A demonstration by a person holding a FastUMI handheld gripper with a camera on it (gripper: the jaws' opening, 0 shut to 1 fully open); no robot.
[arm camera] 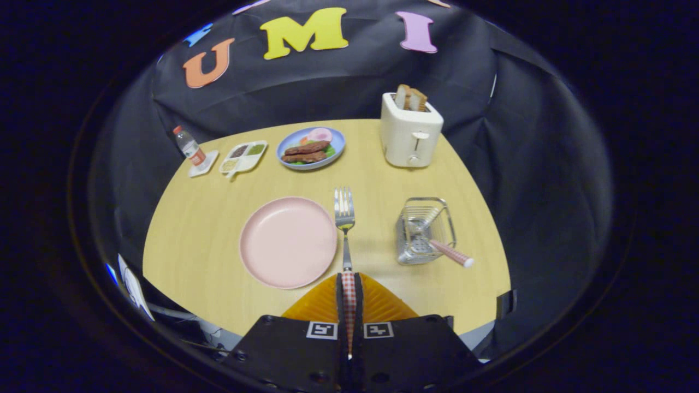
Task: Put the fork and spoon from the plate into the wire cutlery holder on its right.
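Fork (344,218) clenched by its checked handle in gripper (349,279), held between pink plate (288,242) and wire cutlery holder (425,230).

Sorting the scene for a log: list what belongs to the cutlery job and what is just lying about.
Belongs to the job:
- fork, its handle clamped between the fingers
- pink plate
- wire cutlery holder, with a checked handle already sticking out

Lying about:
- toaster
- blue food plate
- condiment tray
- bottle
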